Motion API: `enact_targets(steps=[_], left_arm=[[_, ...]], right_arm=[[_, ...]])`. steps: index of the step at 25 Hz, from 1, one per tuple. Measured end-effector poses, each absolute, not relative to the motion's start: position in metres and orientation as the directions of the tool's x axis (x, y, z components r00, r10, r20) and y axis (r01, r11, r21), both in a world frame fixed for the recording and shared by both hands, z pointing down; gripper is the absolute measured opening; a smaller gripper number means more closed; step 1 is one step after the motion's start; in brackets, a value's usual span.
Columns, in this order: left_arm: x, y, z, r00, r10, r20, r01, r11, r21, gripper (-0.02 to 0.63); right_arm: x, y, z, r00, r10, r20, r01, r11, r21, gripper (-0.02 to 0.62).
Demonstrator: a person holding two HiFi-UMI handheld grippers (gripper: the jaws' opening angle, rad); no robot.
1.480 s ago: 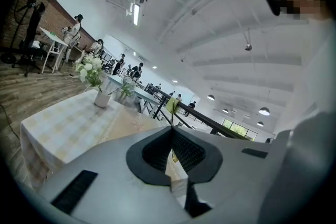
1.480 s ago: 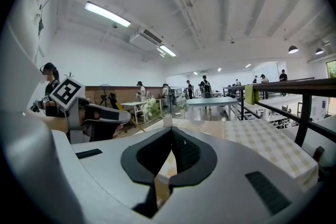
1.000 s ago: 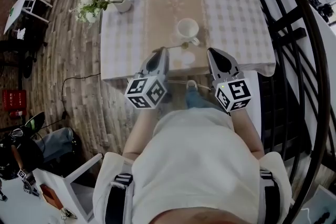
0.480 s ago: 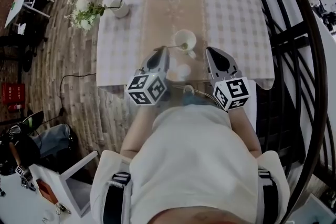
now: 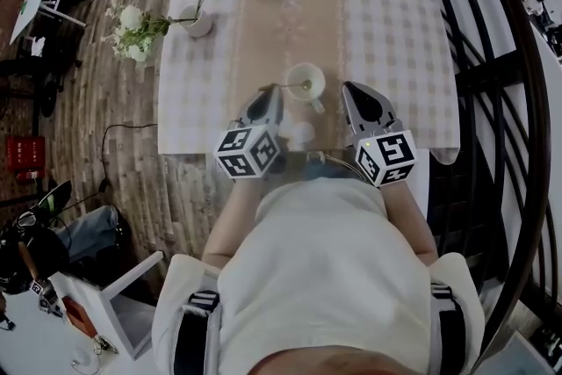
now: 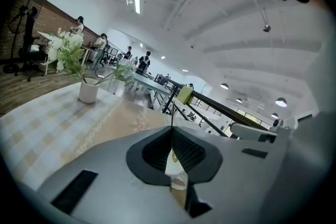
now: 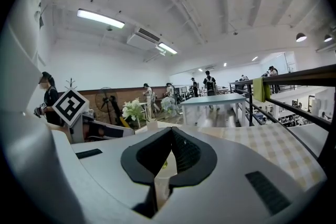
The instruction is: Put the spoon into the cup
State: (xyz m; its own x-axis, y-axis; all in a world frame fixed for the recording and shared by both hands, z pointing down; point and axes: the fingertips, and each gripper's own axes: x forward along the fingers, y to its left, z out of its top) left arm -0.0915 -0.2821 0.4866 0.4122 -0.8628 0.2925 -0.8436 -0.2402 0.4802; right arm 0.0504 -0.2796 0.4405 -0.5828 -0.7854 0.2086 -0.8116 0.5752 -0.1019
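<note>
The left gripper [image 5: 276, 89] is clamping its jaws tight on the handle of a thin spoon [image 5: 291, 85]. The spoon's green bowl is hanging over the mouth of the white cup [image 5: 297, 75] on the checked table [image 5: 395, 31]. The right gripper [image 5: 349, 87] is hovering just beside the cup, its jaws pressed together on nothing.

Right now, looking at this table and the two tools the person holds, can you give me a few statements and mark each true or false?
1. The left hand-held gripper is clamped on the spoon. True.
2. The cup lies tipped on its side. False: it stands upright on the table.
3. A vase of flowers stands on the table. True.
4. The right hand-held gripper grips the cup. False: it is beside the cup, apart, shut on nothing.
</note>
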Motion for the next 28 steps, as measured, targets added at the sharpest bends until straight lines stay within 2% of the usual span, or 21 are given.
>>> enact_targets(steps=[28], left_arm=[[-0.072, -0.305, 0.555, 0.409, -0.789, 0.458, -0.870, -0.187, 0.455, 0.005]], right_arm=[[0.055, -0.322, 0.462, -0.605, -0.755, 0.252, -0.795, 0.591, -0.137, 0.000]])
